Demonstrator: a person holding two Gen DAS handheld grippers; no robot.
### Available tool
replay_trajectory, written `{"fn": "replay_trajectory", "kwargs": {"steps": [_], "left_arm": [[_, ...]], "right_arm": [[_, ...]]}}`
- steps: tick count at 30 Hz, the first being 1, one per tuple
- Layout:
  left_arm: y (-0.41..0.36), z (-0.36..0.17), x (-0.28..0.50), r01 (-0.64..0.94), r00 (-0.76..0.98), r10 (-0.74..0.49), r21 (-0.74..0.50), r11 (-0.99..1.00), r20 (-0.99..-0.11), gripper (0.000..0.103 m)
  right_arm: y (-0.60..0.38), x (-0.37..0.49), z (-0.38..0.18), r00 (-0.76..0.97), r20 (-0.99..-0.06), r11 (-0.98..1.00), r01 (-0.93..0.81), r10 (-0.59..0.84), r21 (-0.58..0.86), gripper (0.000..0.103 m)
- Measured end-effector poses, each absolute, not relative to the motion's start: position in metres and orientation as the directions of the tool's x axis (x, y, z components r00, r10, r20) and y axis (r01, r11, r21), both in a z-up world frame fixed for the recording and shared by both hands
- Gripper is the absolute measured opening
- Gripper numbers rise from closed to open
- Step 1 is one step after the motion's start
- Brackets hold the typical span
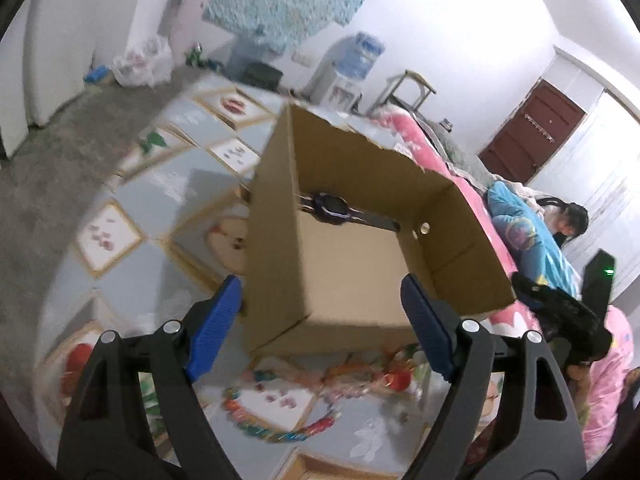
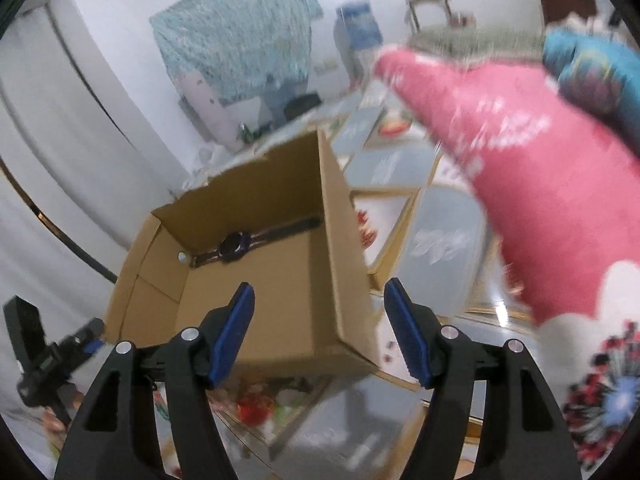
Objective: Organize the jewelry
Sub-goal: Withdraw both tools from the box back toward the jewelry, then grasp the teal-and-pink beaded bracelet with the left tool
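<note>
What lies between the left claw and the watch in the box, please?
In the left wrist view, only the box's bare cardboard floor separates the left claw from the watch.

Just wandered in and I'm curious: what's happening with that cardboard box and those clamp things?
A person is tidying jewelry with a handheld gripper in each hand. Both the left gripper and the right gripper are open and empty, aimed at an open cardboard box on a patterned cloth. A dark watch already lies inside, against the far wall. Colorful beaded pieces sit on the cloth in front of the box.

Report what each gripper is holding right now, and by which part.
Nothing is held. The left gripper and right gripper both stand open, empty, before the cardboard box; the watch lies inside it.
</note>
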State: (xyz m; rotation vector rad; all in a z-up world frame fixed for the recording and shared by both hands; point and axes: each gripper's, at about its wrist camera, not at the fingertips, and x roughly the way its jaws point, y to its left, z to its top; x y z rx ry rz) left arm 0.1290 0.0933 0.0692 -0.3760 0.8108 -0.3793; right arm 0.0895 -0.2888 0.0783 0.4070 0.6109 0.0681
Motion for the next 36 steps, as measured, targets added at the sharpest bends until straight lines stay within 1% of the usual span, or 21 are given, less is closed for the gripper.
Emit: {"fn": "replay_trajectory", "kwargs": {"steps": [3, 5, 9, 10, 11, 12, 14, 16, 18, 21, 23, 24, 25, 27, 28, 29, 30, 31, 33, 36], "left_arm": [[0.106, 0.065, 0.109, 0.152, 0.64, -0.405, -0.41, 0.899, -0.653, 0.078], [0.111, 0.054, 0.095, 0.12, 0.624, -0.356, -0.366, 0.923, -0.695, 0.078], [0.106, 0.03, 0.08, 0.086, 0.583, -0.285, -0.291, 0.953, -0.761, 0.078], [0.104, 0.023, 0.079, 0.083, 0.569, -0.269, -0.271, 0.959, -0.777, 0.077], [0.099, 0.018, 0.079, 0.08, 0.559, -0.246, -0.245, 0.966, -0.792, 0.071], [0.095, 0.013, 0.079, 0.079, 0.552, -0.221, -0.213, 0.974, -0.804, 0.068], [0.089, 0.008, 0.082, 0.076, 0.55, -0.181, -0.167, 0.983, -0.815, 0.063], [0.083, 0.007, 0.084, 0.093, 0.558, -0.15, -0.117, 0.989, -0.816, 0.058], [0.076, 0.007, 0.084, 0.116, 0.569, -0.118, -0.063, 0.991, -0.813, 0.054], [0.062, 0.003, 0.089, 0.154, 0.574, -0.059, 0.037, 0.987, -0.817, 0.044], [0.056, -0.003, 0.093, 0.17, 0.561, -0.033, 0.075, 0.983, -0.827, 0.035], [0.055, -0.007, 0.094, 0.173, 0.553, -0.023, 0.088, 0.981, -0.833, 0.032], [0.053, -0.01, 0.095, 0.177, 0.545, -0.016, 0.096, 0.98, -0.838, 0.028], [0.052, -0.01, 0.095, 0.181, 0.556, -0.014, 0.104, 0.978, -0.831, 0.026], [0.052, -0.01, 0.095, 0.186, 0.554, -0.021, 0.099, 0.978, -0.832, 0.02], [0.052, -0.01, 0.095, 0.192, 0.547, -0.041, 0.077, 0.978, -0.836, 0.013], [0.05, -0.01, 0.093, 0.193, 0.543, -0.05, 0.066, 0.979, -0.838, 0.011], [0.048, -0.01, 0.092, 0.198, 0.539, -0.058, 0.06, 0.978, -0.84, 0.009], [0.046, -0.01, 0.088, 0.221, 0.525, -0.09, 0.034, 0.975, -0.846, 0.009], [0.045, -0.009, 0.079, 0.248, 0.484, -0.166, -0.047, 0.968, -0.859, 0.009]], "right_arm": [[-0.276, 0.063, 0.073, 0.814, -0.539, 0.923, 0.008, 0.217, 0.385, 0.066], [-0.262, 0.054, 0.062, 0.788, -0.555, 0.918, -0.031, 0.266, 0.396, 0.066], [-0.213, 0.052, 0.026, 0.659, -0.614, 0.88, -0.164, 0.435, 0.446, 0.066], [-0.2, 0.056, 0.018, 0.623, -0.63, 0.87, -0.185, 0.464, 0.458, 0.066], [-0.188, 0.061, 0.01, 0.587, -0.63, 0.847, -0.21, 0.509, 0.488, 0.065], [-0.178, 0.066, 0.003, 0.549, -0.624, 0.819, -0.232, 0.556, 0.525, 0.064], [-0.16, 0.079, -0.008, 0.476, -0.626, 0.777, -0.247, 0.618, 0.579, 0.056], [-0.147, 0.086, -0.015, 0.429, -0.633, 0.759, -0.26, 0.644, 0.597, 0.052], [-0.134, 0.093, -0.019, 0.407, -0.654, 0.768, -0.264, 0.637, 0.583, 0.047], [-0.127, 0.099, -0.023, 0.404, -0.683, 0.792, -0.252, 0.608, 0.556, 0.04], [-0.124, 0.103, -0.024, 0.415, -0.697, 0.81, -0.245, 0.584, 0.533, 0.033], [-0.123, 0.103, -0.024, 0.421, -0.7, 0.816, -0.247, 0.577, 0.523, 0.032], [-0.121, 0.104, -0.023, 0.428, -0.703, 0.822, -0.25, 0.568, 0.513, 0.031], [-0.119, 0.105, -0.022, 0.444, -0.712, 0.838, -0.25, 0.544, 0.484, 0.027], [-0.119, 0.105, -0.022, 0.448, -0.713, 0.842, -0.25, 0.539, 0.479, 0.024], [-0.119, 0.106, -0.022, 0.45, -0.714, 0.843, -0.249, 0.536, 0.476, 0.017], [-0.119, 0.105, -0.024, 0.446, -0.716, 0.843, -0.251, 0.537, 0.475, 0.015], [-0.12, 0.106, -0.024, 0.444, -0.715, 0.841, -0.249, 0.54, 0.48, 0.012], [-0.122, 0.104, -0.023, 0.44, -0.714, 0.838, -0.251, 0.544, 0.484, 0.011], [-0.124, 0.099, -0.022, 0.443, -0.734, 0.857, -0.248, 0.515, 0.452, 0.008]]}}
